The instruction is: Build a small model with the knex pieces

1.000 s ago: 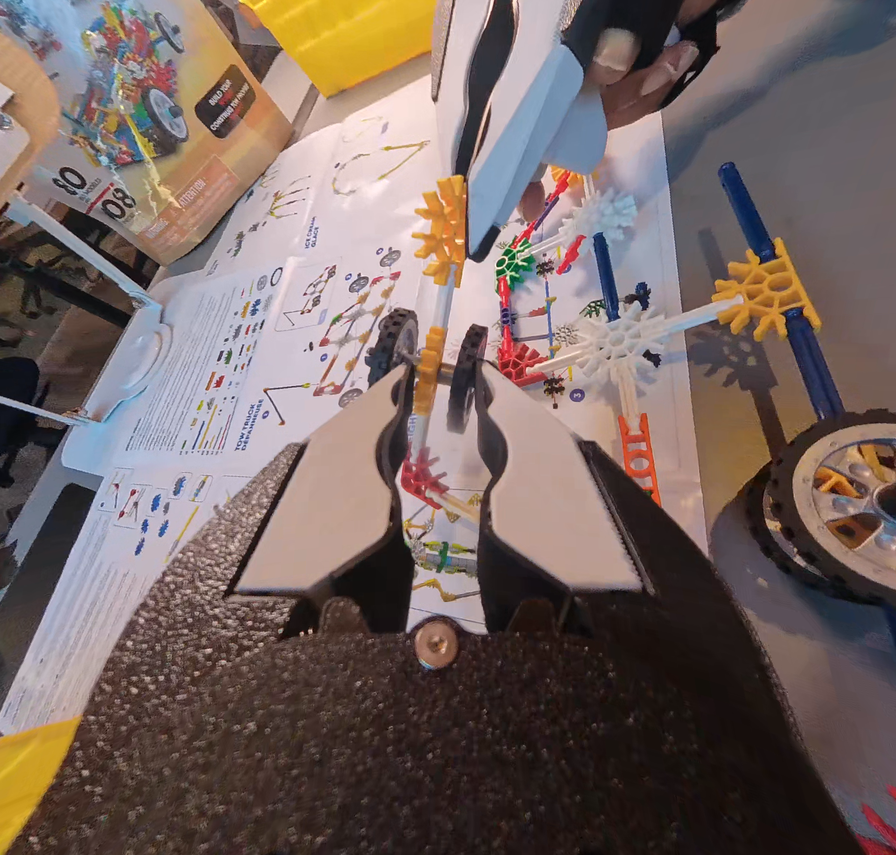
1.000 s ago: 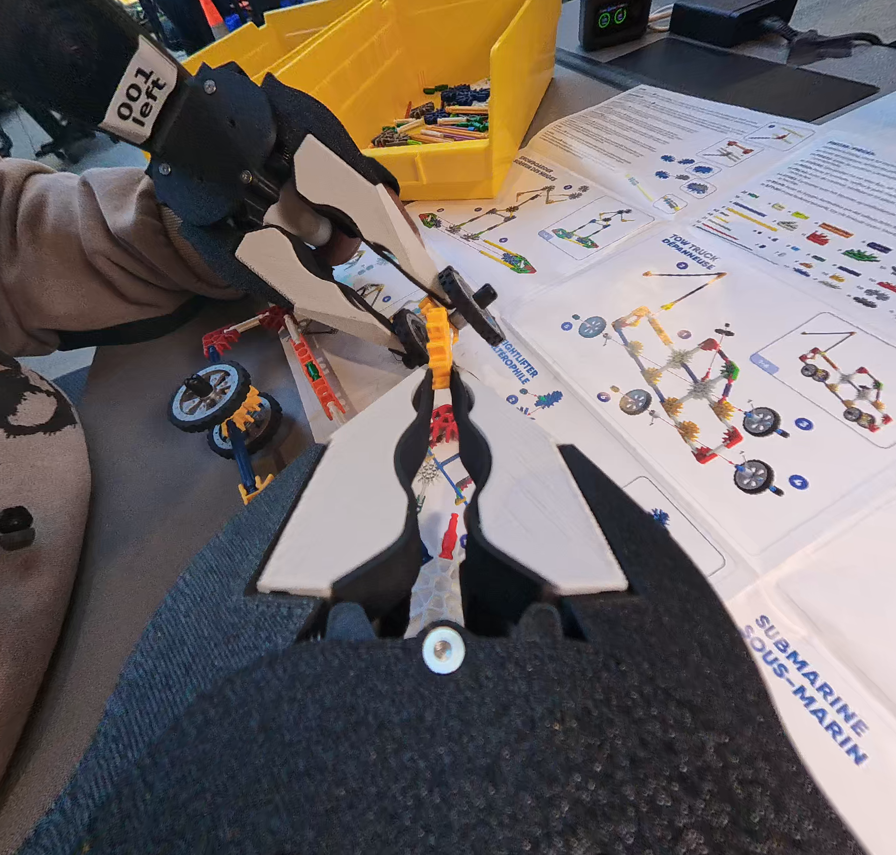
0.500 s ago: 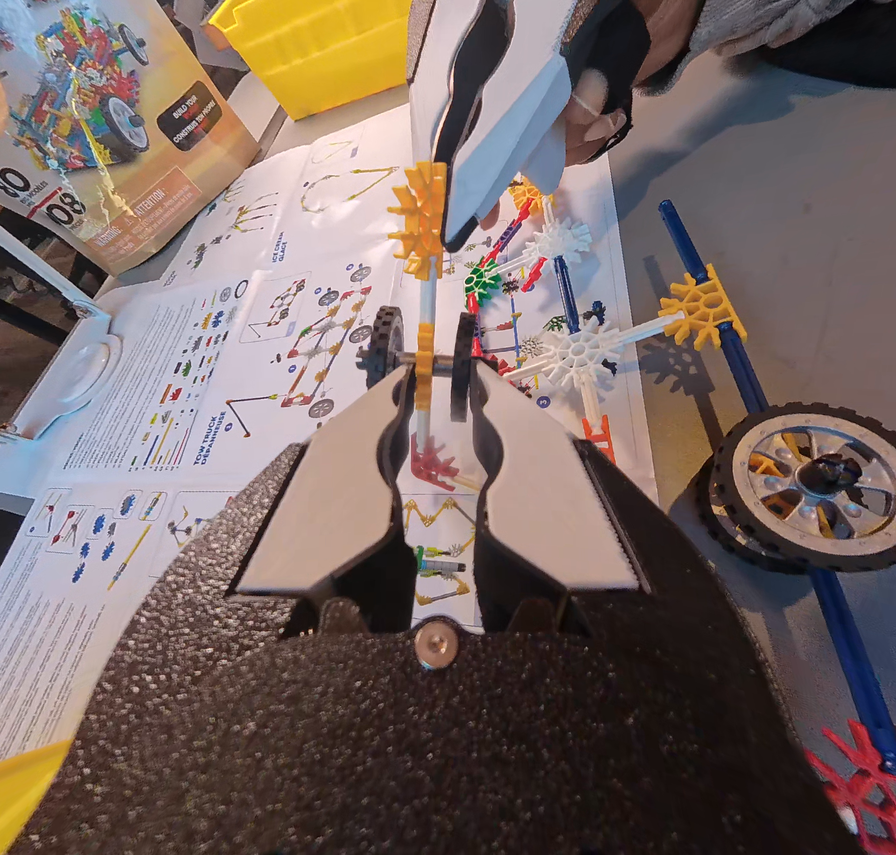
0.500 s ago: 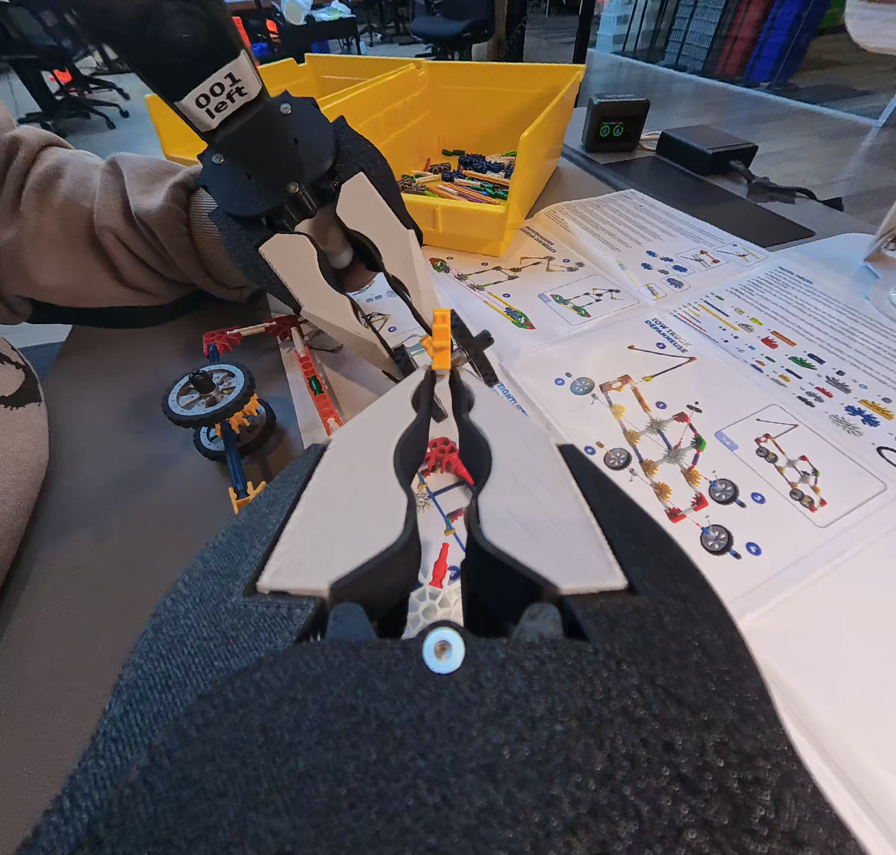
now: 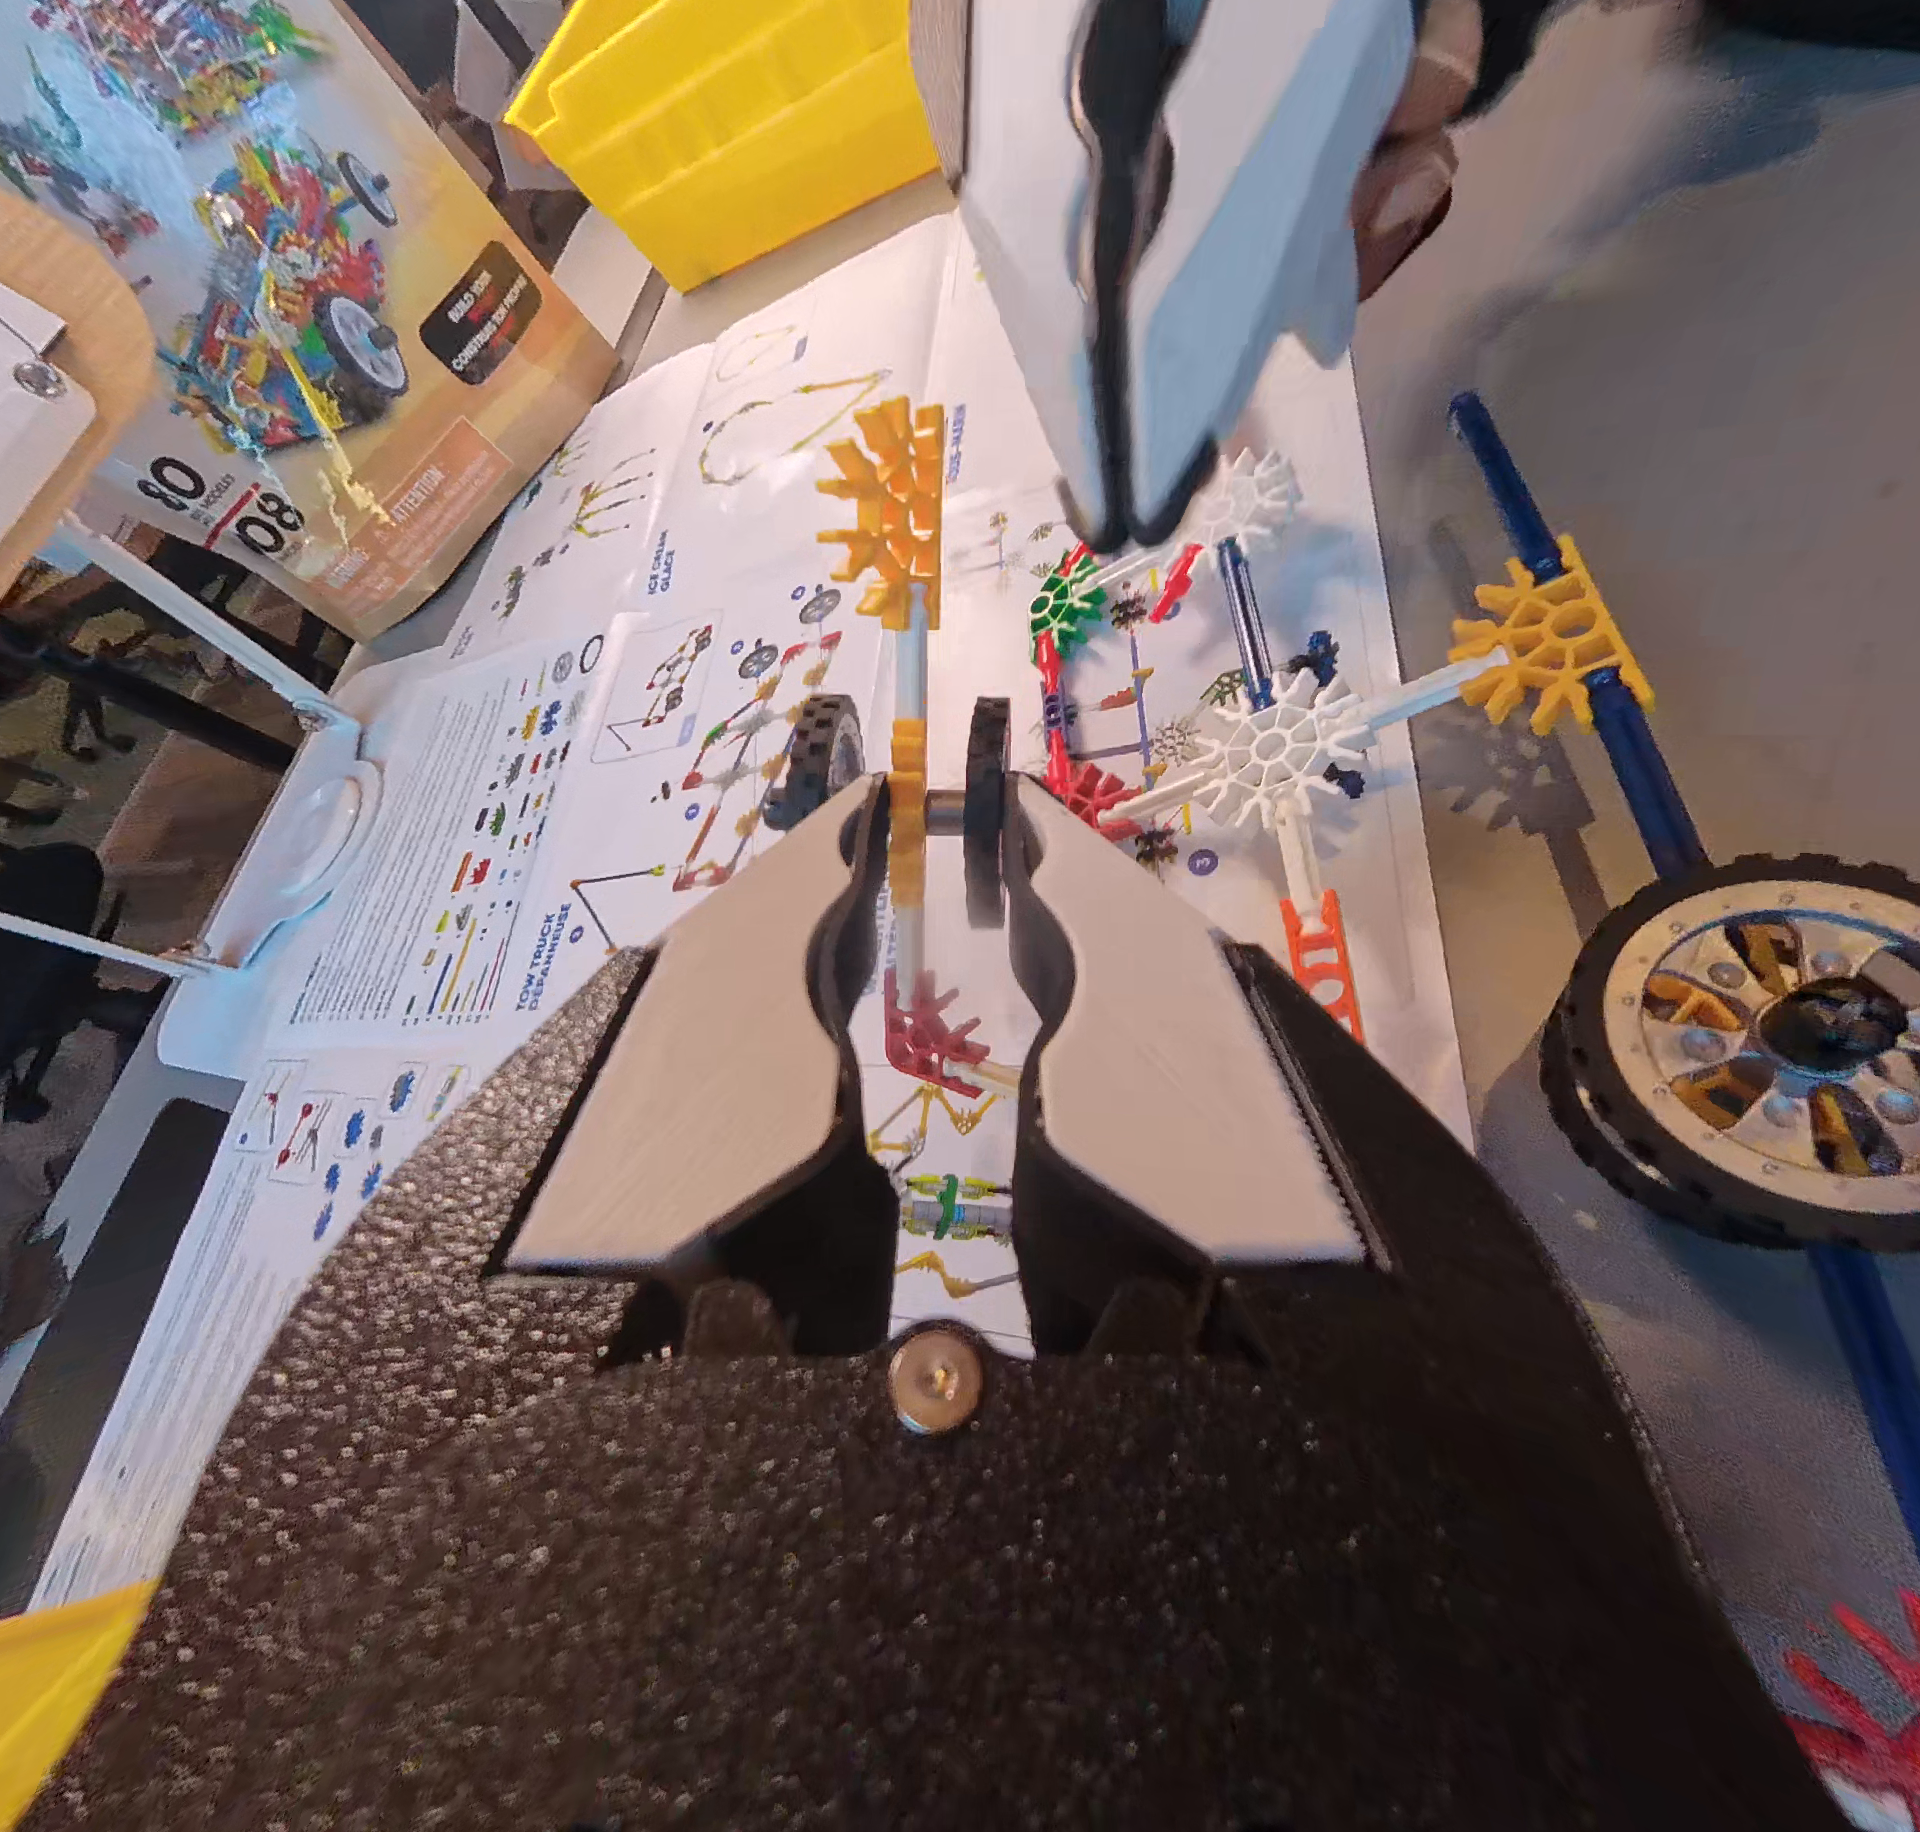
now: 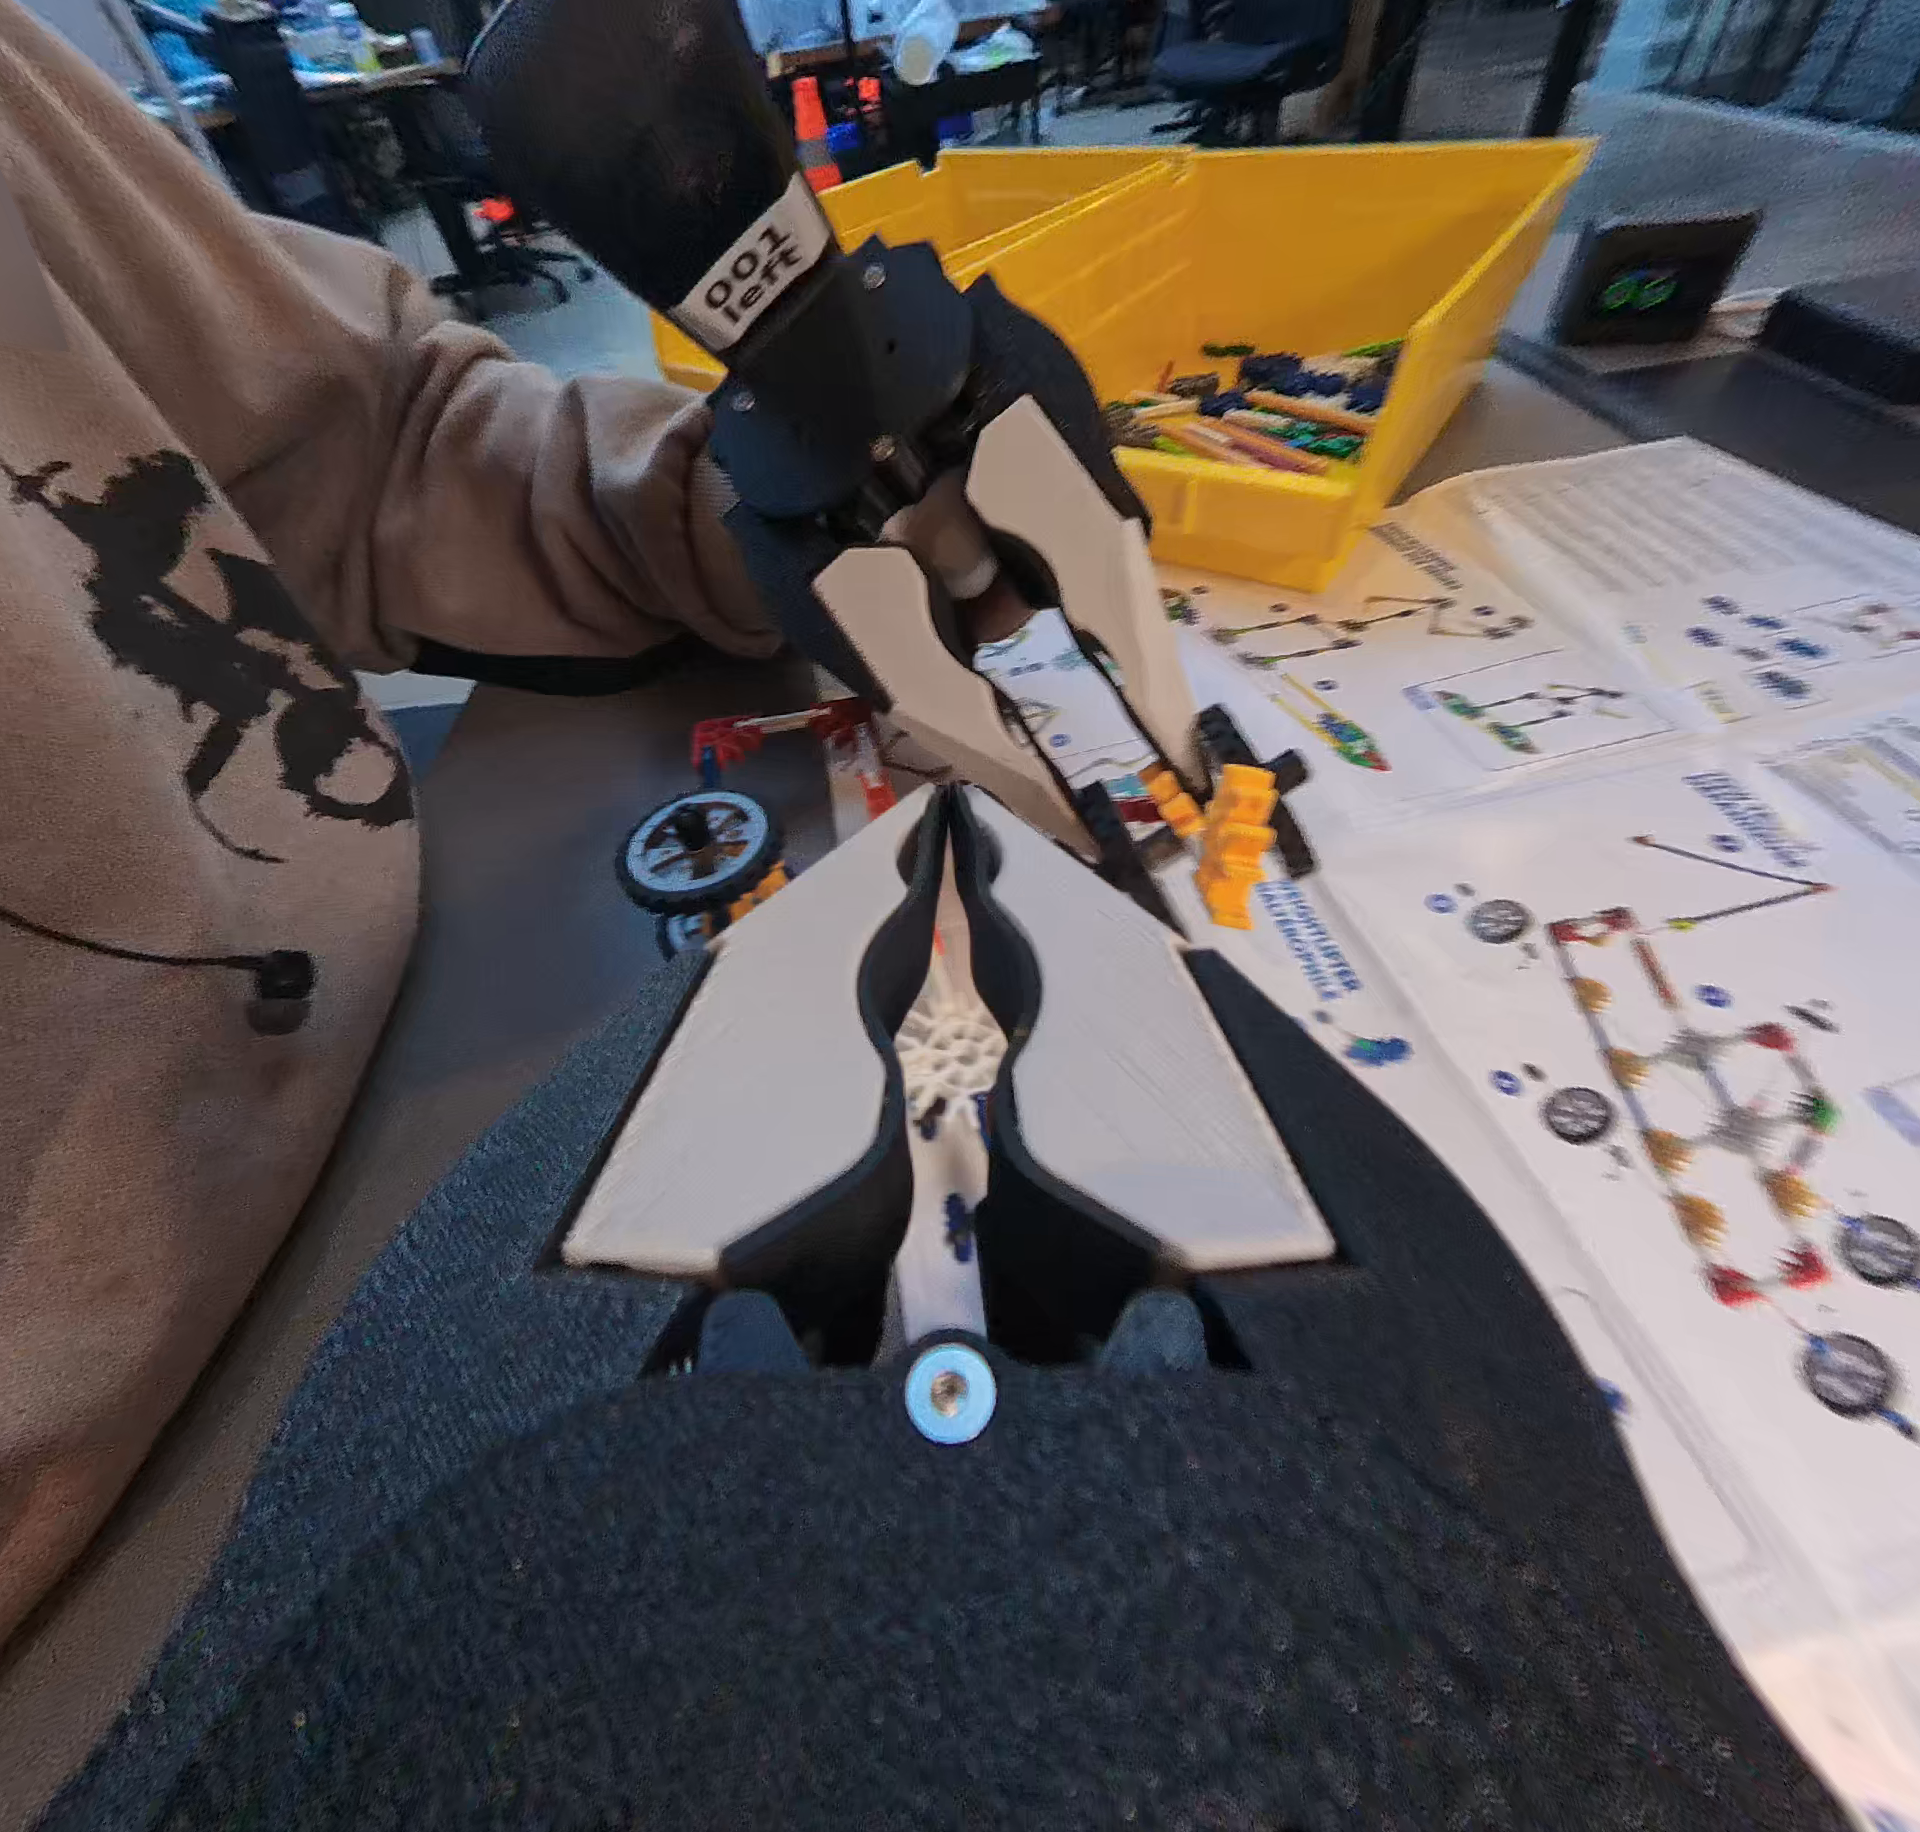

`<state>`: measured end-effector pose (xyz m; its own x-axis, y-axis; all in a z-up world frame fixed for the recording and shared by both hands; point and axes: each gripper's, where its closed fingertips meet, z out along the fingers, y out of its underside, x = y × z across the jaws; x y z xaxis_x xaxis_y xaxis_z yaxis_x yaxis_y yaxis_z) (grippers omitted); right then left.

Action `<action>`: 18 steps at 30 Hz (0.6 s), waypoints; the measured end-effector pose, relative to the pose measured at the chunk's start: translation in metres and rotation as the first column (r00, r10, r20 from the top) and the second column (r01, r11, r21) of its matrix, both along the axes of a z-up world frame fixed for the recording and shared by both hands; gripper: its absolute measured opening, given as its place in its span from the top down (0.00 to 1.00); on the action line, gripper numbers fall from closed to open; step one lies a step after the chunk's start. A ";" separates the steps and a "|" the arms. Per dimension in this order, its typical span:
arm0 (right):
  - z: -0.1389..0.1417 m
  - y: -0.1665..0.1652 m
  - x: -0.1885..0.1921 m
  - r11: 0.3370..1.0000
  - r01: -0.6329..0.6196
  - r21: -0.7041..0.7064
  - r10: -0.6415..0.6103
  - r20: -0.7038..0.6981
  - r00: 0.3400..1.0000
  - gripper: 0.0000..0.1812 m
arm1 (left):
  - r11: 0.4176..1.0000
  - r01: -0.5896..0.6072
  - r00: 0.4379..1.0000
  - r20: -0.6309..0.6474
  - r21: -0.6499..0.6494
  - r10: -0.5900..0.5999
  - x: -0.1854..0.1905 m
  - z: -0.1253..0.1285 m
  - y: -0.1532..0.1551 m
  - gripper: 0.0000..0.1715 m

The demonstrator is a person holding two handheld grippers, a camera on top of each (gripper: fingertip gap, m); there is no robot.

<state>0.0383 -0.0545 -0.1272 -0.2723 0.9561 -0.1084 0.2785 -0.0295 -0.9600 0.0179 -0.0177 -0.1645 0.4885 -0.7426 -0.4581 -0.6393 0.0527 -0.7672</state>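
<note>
My left gripper (image 5: 948,806) is shut on a small wheel-and-rod piece (image 5: 909,702): a grey axle with two small black wheels and a white rod through a yellow clip. A yellow snowflake connector (image 5: 888,515) tops the rod. In the right wrist view the left gripper (image 6: 1143,774) holds this piece (image 6: 1236,837) above the instruction sheet (image 6: 1558,847). My right gripper (image 6: 948,795) is shut and empty, just left of that piece. In the left wrist view the right gripper (image 5: 1117,525) hangs beside the yellow connector, apart from it.
A larger model lies on the sheet (image 5: 582,743) and grey table: white snowflake connector (image 5: 1273,743), blue rod (image 5: 1621,733), big wheel (image 5: 1766,1044). Yellow bins (image 6: 1351,276) with loose parts stand behind. A product box (image 5: 312,276) stands far left. A sleeve (image 6: 312,432) fills the left. About 6 cm separates my left fingertips from my right.
My right gripper has let go of the yellow connector and drawn off to the side, shut and empty. My left gripper still holds the wheel-and-rod piece.
</note>
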 end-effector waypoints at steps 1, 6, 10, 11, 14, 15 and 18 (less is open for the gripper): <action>0.006 0.014 0.003 0.997 0.065 0.047 -0.064 -0.028 0.998 1.00 | 1.000 -0.010 1.000 0.001 -0.009 0.010 -0.003 -0.002 0.001 0.89; 0.026 0.071 0.016 0.919 0.348 0.184 -0.329 -0.124 0.936 0.78 | 1.000 -0.024 1.000 0.011 -0.003 0.024 -0.004 -0.001 0.004 0.89; 0.001 0.051 0.005 0.950 0.261 0.174 -0.258 -0.037 0.965 0.92 | 1.000 0.007 1.000 -0.009 0.024 -0.006 0.006 0.000 -0.001 0.89; 0.000 0.047 0.003 0.952 0.246 0.184 -0.243 -0.039 0.969 0.98 | 1.000 0.006 1.000 -0.023 0.027 -0.005 0.006 -0.001 -0.001 0.89; -0.001 0.041 0.005 0.975 0.183 0.124 -0.186 0.009 0.983 0.98 | 0.999 0.018 1.000 -0.018 0.042 -0.018 0.007 0.000 -0.004 0.89; 0.001 0.040 0.007 0.982 0.171 0.079 -0.172 0.010 0.985 0.98 | 0.998 0.026 1.000 -0.012 0.057 -0.025 0.009 0.004 -0.005 0.89; 0.010 0.039 0.012 0.983 0.117 -0.140 -0.119 -0.005 0.993 0.98 | 0.991 0.051 0.999 -0.011 0.127 -0.050 0.015 0.016 -0.009 0.89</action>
<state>0.0506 -0.0153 -0.1169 -0.1606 0.9574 -0.2401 0.2521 -0.1955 -0.9478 0.0326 -0.0270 -0.1486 0.4483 -0.7015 -0.5540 -0.6389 0.1820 -0.7474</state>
